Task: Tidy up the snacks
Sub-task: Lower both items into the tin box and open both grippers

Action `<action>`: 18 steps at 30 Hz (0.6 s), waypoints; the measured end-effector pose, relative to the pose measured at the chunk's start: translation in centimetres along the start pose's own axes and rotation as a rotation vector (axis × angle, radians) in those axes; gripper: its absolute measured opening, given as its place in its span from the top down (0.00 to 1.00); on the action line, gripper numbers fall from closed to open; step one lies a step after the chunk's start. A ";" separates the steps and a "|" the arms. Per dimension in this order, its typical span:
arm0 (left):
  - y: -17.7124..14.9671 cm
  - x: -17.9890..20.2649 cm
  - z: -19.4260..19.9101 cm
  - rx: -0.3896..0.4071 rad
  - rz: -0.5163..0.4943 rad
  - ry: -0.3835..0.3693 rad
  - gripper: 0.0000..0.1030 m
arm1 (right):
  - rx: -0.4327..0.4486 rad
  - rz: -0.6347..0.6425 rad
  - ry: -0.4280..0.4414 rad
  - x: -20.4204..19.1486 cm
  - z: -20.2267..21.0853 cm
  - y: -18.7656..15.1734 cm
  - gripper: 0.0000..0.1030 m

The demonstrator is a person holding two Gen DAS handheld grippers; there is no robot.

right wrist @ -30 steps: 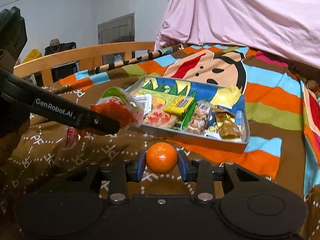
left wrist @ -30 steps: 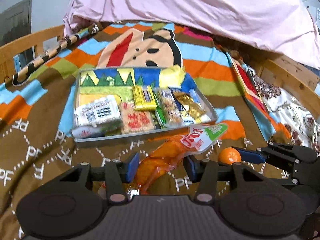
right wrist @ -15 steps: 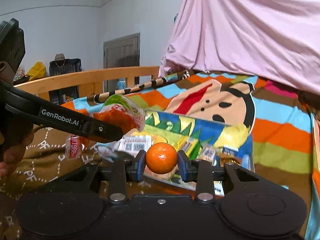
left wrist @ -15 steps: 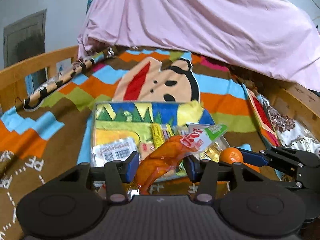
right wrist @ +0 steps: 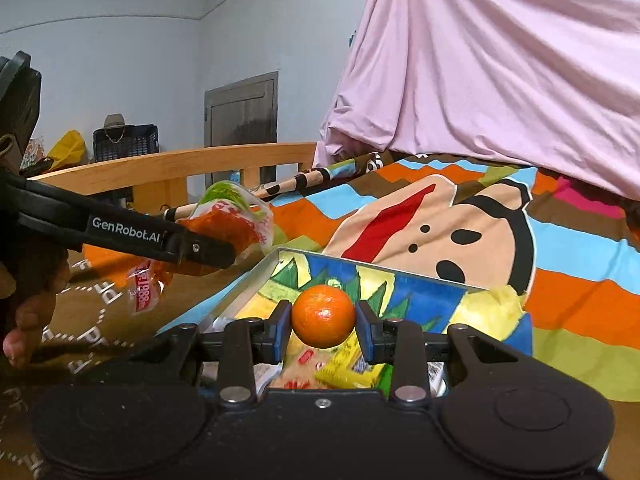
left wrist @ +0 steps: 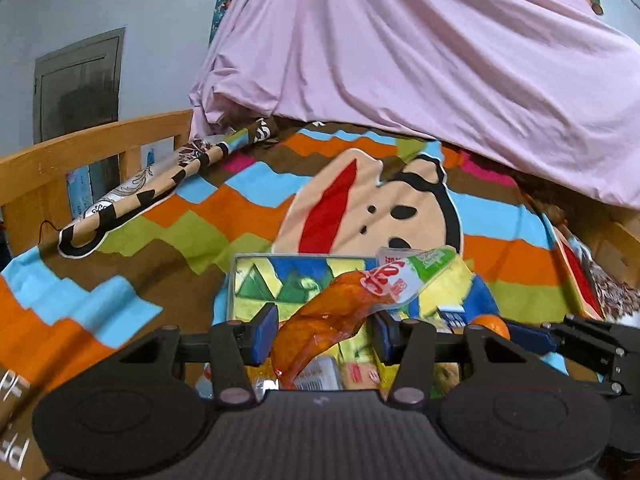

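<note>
Currently, left gripper [left wrist: 324,334] jaws are pinching an orange snack pouch [left wrist: 340,320]; right gripper [right wrist: 323,330] jaws are clamping a tangerine [right wrist: 323,316], both hovering over the tray [right wrist: 380,270] on the bed. Risk: tangerine rolling off crowded packets when released.

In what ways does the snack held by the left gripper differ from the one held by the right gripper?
The orange packet in the left gripper is long, soft and printed; the mandarin in the right gripper is round, firm and unwrapped. The packet sticks out past the fingers, whereas the mandarin fits between them. Both are orange and held over the tray.
</note>
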State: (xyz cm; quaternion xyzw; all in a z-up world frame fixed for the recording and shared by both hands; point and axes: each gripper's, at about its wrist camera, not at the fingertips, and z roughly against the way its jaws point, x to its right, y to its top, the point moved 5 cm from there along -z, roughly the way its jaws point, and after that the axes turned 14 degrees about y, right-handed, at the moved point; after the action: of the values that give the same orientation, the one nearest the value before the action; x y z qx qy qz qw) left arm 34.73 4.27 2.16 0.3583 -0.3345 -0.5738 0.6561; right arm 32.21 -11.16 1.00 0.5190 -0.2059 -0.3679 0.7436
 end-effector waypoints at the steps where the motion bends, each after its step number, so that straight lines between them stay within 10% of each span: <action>1: 0.2 -0.2 -0.7 0.002 0.002 0.001 0.49 | 0.001 -0.001 -0.002 0.3 -0.6 0.0 0.65; 18: -1.4 -0.5 -8.8 -0.041 0.023 0.003 0.51 | -0.089 -0.055 -0.036 3.1 -9.6 -2.3 0.65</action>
State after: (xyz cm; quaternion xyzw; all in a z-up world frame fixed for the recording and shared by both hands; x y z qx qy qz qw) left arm 41.38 5.37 -3.64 0.3417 -0.3260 -0.5724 0.6703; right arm 40.08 -8.03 -5.01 0.4841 -0.1883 -0.4062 0.7518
